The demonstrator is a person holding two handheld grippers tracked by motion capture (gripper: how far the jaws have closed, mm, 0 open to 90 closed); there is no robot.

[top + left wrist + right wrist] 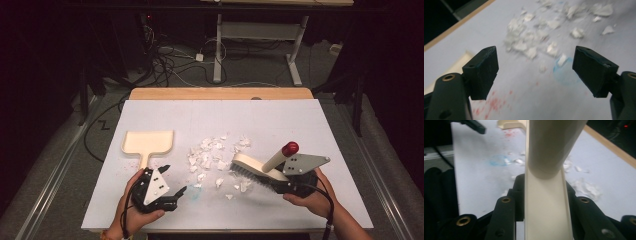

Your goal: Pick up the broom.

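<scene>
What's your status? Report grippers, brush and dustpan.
Left gripper open, nothing between its fingers, near the dustpan handle. Right gripper shut on the brush. Paper scraps lie between brush and dustpan.

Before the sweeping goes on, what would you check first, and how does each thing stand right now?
1. Brush held firm: ok, the right hand-held gripper is shut on it.
2. Left hand-held gripper free: ok, jaws open with nothing between them.
3. Dustpan ready to catch: not ok, it lies flat on the table and unheld, left of the scraps.
4. White scraps gathered: not ok, they lie scattered between dustpan and brush.
5. Bristles on the table: cannot tell from these views.
6. Scraps clear of the table edge: ok.
</scene>
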